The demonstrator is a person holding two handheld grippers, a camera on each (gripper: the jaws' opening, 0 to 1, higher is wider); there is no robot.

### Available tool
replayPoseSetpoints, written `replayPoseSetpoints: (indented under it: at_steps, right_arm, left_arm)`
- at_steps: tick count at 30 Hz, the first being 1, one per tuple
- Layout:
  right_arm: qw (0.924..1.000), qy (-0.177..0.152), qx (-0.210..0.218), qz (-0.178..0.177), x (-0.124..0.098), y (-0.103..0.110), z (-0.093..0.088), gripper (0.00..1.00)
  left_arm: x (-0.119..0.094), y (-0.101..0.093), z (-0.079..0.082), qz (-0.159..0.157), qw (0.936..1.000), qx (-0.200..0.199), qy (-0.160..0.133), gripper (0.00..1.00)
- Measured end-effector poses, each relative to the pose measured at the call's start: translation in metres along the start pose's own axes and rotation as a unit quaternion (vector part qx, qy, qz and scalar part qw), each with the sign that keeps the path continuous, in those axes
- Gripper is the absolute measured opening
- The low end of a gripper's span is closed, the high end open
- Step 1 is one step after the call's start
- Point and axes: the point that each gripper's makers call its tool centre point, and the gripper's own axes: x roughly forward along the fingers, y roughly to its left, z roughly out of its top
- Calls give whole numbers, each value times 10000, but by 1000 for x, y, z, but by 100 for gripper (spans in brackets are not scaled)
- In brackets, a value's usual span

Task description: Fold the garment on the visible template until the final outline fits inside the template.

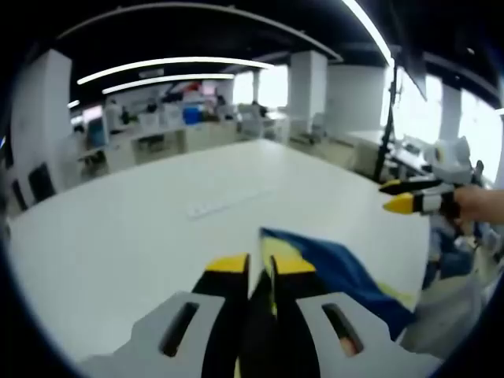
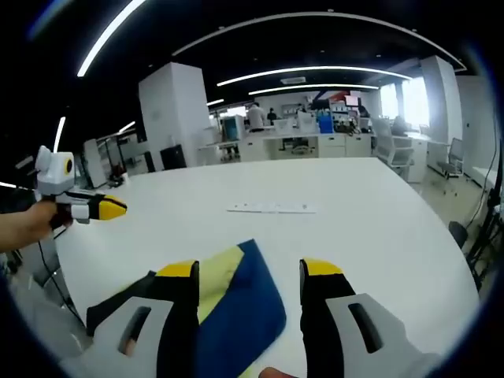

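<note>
Checking the fold stage: where is the garment (image 2: 236, 315) lying at this moment?

It is lying bunched on the white desk (image 2: 354, 205), near the edge closest to the person. Blue cloth is showing on top, with a yellow layer peeking out beside it. It is looking rumpled rather than squared off.

What are the fingers doing?

The right gripper (image 2: 250, 272) is holding its fingers wide apart, and they are hanging over the garment with the cloth showing between them and nothing pinched. The left gripper (image 1: 261, 264) is keeping its fingers almost together. From the right gripper view it is hovering off to the side, apart from the cloth and carrying nothing.

Is the template showing?

I am not making out any outline under the cloth. A pale strip (image 2: 272, 208) is lying further out on the desk, well apart from the garment, and I cannot tell what it is.

Which step are you judging this to be?

I am judging it as a pause between folds, with the right gripper lining up for a fresh grasp and the task not finished.

What is the next move calling for?

It is calling for the right fingers to be lowering onto a free edge and closing there. The left gripper should be opening and taking a matching edge, so the fold is coming over evenly and staying on the desk.
</note>
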Motion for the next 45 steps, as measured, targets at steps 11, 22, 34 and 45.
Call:
replayPoseSetpoints:
  at_steps: [11, 22, 34, 45]
  right_arm:
    - [9999, -34, -3, 117, -25, 12, -1, 52]
    - [9993, 94, 96, 354, -47, 29, -15, 53]
    - [9964, 384, 203, 722, -69, 50, -36, 58]
    - [9959, 462, 185, 749, -72, 49, -39, 58]
  left_arm:
    - [-45, -4, -31, 253, 9992, -211, 229, 47]
    - [-84, -11, -61, 407, 9974, -507, 315, 48]
    - [-115, -18, -93, 581, 9934, -879, 451, 48]
    - [-118, -12, -93, 649, 9926, -918, 448, 47]
